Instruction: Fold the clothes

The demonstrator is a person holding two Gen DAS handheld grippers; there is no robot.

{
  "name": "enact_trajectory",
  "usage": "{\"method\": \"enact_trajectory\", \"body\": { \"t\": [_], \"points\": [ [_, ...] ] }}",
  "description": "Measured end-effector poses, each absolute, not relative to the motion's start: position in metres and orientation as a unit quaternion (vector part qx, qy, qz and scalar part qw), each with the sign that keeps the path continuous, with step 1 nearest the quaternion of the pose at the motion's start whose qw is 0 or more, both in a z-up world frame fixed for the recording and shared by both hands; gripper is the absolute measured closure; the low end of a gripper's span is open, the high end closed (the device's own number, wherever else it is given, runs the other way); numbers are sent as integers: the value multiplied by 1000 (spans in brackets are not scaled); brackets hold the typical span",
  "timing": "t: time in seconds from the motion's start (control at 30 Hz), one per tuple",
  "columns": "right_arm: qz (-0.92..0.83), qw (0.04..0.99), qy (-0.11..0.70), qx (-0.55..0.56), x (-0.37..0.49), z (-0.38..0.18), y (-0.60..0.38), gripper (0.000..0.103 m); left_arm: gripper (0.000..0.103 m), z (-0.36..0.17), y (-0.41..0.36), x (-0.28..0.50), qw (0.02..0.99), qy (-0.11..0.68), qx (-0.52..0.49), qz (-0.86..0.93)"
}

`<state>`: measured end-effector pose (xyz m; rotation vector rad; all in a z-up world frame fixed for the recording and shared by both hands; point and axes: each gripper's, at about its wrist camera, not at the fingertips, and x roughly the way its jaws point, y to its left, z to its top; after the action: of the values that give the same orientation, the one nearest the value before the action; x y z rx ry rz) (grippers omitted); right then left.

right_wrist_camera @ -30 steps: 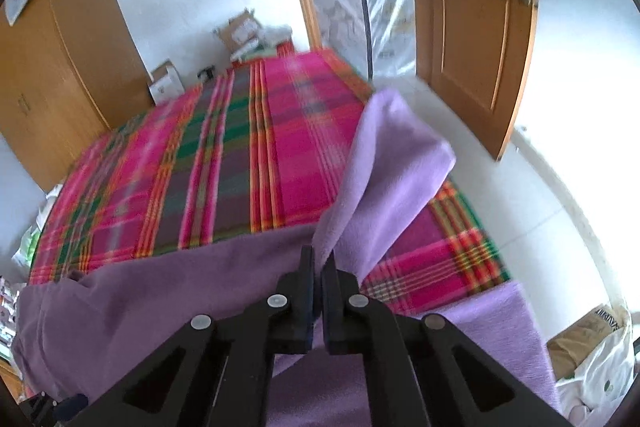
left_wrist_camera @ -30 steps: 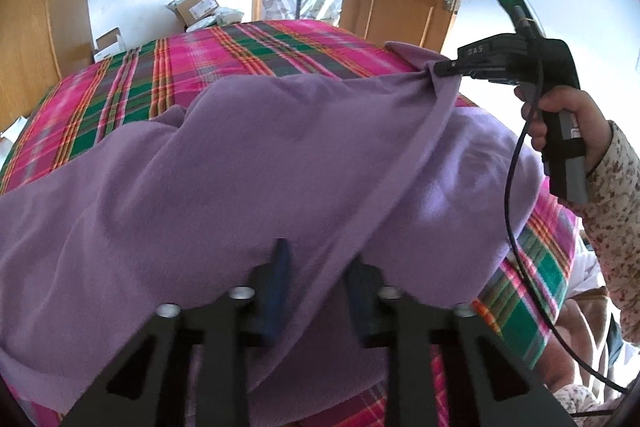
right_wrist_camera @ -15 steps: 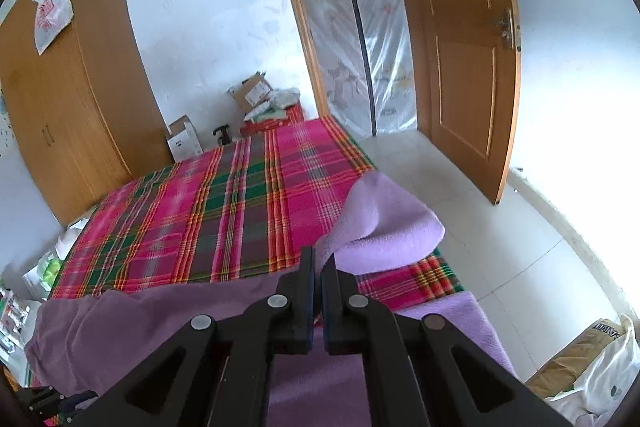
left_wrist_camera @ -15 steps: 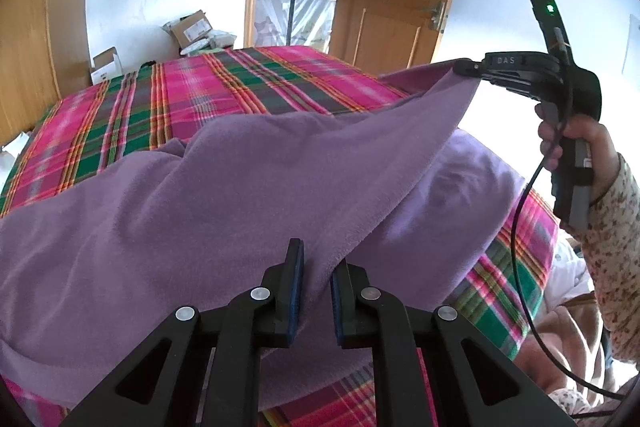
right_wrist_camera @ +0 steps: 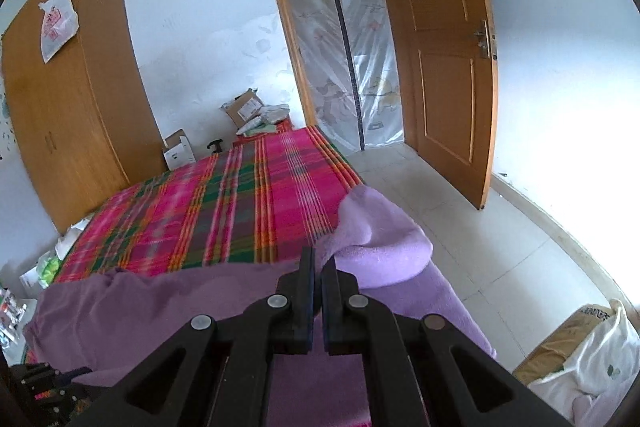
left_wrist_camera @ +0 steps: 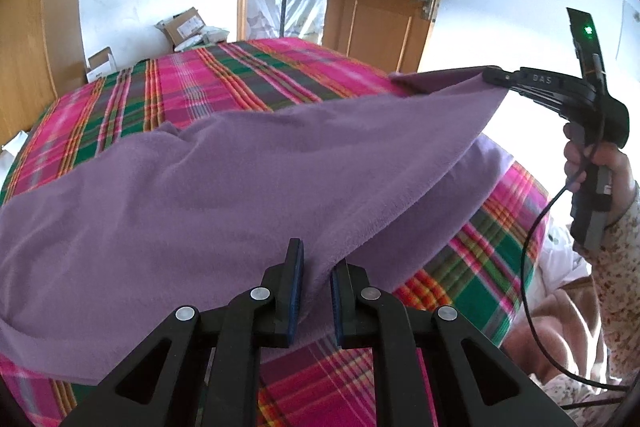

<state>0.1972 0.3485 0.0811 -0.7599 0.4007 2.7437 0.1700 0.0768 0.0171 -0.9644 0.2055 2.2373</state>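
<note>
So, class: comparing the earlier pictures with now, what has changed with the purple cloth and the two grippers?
The left gripper has just closed onto the purple cloth edge. The right gripper, clamped on a corner, carried it up and outward, stretching the fold. The plaid bedspread stayed put.

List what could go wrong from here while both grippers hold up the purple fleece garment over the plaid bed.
1. The left gripper pinches only a thin fold of the purple fleece garment; its jaws have just been closing, and the fold may slip out under tension.
2. The right gripper, shut on the garment's edge, holds it beyond the side of the pink-and-green plaid bedspread; a loose end may drop to the tiled floor.
</note>
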Motion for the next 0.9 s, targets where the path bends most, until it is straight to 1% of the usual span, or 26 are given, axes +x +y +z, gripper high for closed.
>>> {"method": "enact_trajectory", "body": {
  "t": [0.27, 0.53, 0.7, 0.77, 0.9],
  "points": [
    [931, 145, 176, -285, 218, 43, 359, 100, 90, 5, 79, 172, 337, 84, -386, 855],
    [913, 149, 195, -327, 223, 8, 368, 100, 90, -1, 83, 172, 331, 99, -394, 852],
    [907, 145, 198, -342, 225, -2, 373, 99, 86, -1, 82, 172, 335, 100, -403, 846],
    [907, 145, 196, -343, 225, -3, 374, 98, 80, -1, 81, 171, 341, 101, -408, 841],
    [907, 140, 185, -351, 225, -5, 376, 95, 79, 0, 82, 174, 344, 109, -407, 839]
  ]
}}
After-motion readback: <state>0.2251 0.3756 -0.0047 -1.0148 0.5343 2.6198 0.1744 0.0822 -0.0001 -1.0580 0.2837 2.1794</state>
